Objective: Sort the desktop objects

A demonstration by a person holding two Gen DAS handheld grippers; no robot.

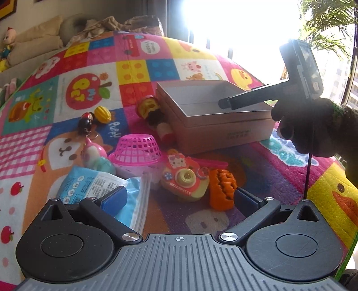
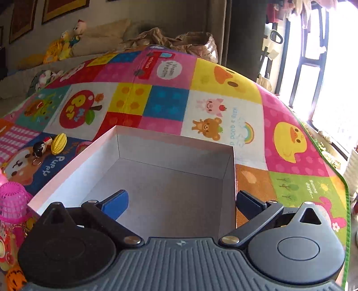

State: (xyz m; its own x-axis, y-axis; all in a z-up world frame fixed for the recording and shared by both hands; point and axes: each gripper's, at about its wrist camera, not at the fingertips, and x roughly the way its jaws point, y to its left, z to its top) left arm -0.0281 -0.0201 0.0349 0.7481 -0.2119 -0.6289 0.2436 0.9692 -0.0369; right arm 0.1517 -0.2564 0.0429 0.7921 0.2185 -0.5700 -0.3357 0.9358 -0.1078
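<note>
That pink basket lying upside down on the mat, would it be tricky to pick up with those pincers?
The pink basket looks like thin lattice plastic, so probably very light and a bit springy if squeezed. Upside down on its wide rim, it seems unlikely to tip. Its sloped, smooth sides might let the fingers slip; the rim looks safer.

A home living room: patchwork play mat [image 2: 165, 105], cushioned sofa [image 2: 100, 42] with plush toys [image 2: 64, 44], framed pictures [image 2: 62, 9].
</note>
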